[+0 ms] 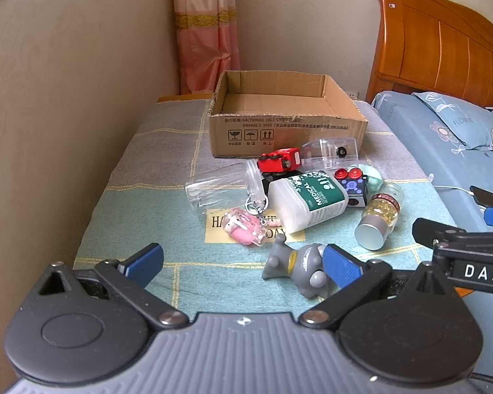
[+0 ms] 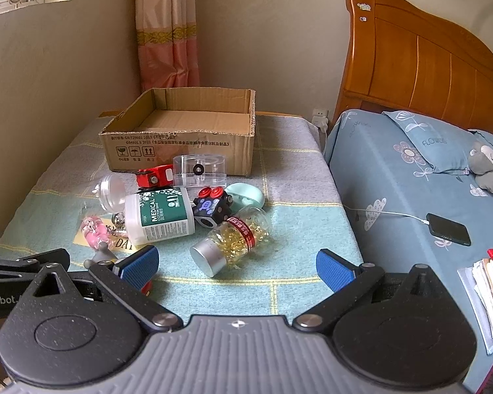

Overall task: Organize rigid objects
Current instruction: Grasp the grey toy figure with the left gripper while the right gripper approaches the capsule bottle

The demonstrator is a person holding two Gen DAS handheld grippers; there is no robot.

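An open cardboard box (image 1: 286, 131) (image 2: 180, 151) stands at the back of a cloth-covered table. In front of it lies a pile: a red toy (image 1: 279, 161) (image 2: 154, 175), a clear plastic case (image 1: 332, 151) (image 2: 200, 167), a white MEDICAL bottle (image 1: 307, 202) (image 2: 159, 218), a black cube with red buttons (image 1: 353, 185) (image 2: 212, 210), a jar of yellow capsules (image 1: 379, 221) (image 2: 233, 241), a pink keychain (image 1: 245, 226) (image 2: 93, 233) and a grey figurine (image 1: 295, 267). My left gripper (image 1: 243, 262) is open near the figurine. My right gripper (image 2: 236, 267) is open just short of the capsule jar.
A wall runs along the table's left side. A bed with blue bedding (image 2: 410, 190) and a wooden headboard (image 2: 427, 65) lies to the right, with a phone on a cable (image 2: 448, 229) and a stack of papers (image 2: 489, 298). A pink curtain (image 1: 207, 32) hangs behind.
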